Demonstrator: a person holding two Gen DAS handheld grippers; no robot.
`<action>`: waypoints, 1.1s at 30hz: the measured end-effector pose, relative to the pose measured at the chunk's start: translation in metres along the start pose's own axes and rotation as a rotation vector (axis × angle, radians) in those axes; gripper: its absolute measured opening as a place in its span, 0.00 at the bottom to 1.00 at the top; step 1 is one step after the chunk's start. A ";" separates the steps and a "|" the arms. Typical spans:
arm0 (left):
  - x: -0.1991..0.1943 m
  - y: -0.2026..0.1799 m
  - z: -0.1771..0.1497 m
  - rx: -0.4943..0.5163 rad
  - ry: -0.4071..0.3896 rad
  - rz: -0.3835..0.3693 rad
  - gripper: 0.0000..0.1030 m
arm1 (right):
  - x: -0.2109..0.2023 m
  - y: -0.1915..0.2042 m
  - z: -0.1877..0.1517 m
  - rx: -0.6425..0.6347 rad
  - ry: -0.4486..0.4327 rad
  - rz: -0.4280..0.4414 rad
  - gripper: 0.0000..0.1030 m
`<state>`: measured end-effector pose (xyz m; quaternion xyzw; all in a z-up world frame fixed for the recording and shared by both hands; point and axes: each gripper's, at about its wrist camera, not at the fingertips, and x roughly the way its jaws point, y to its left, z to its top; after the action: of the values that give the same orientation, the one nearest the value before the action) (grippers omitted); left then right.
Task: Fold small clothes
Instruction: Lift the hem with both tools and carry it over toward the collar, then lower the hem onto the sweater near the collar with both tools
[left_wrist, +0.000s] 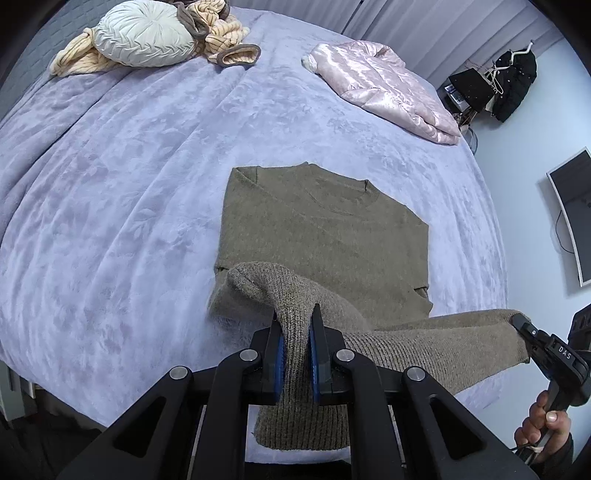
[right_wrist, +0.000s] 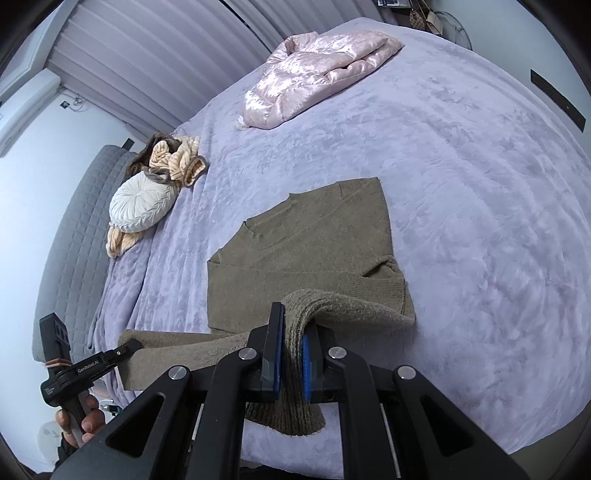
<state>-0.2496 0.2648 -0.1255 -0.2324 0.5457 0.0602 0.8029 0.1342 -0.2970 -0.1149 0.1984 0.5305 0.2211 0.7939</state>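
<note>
An olive-brown knit sweater lies flat on the lilac bed cover, neckline away from me, both sleeves folded in. My left gripper is shut on the left corner of the ribbed hem, lifted off the bed. My right gripper is shut on the hem's right corner, also raised. The hem stretches between them above the bed's near edge. The right gripper shows at the right in the left wrist view, and the left gripper at lower left in the right wrist view. The sweater body still rests on the cover.
A pink shiny padded jacket lies folded at the far right of the bed. A round white cushion and a striped beige garment sit at the far left by the grey headboard. A wall screen and hanging dark clothes are on the right.
</note>
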 end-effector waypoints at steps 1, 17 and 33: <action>0.003 0.001 0.005 -0.010 0.011 -0.002 0.12 | 0.003 0.002 0.003 0.005 0.000 -0.012 0.09; 0.035 0.015 0.059 -0.117 0.073 -0.006 0.12 | 0.041 0.025 0.055 0.044 -0.016 -0.075 0.09; 0.072 0.003 0.085 -0.175 0.100 0.083 0.12 | 0.086 0.002 0.093 0.047 0.062 -0.044 0.09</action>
<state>-0.1500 0.2938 -0.1667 -0.2816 0.5870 0.1290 0.7480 0.2494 -0.2545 -0.1460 0.1984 0.5640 0.1971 0.7770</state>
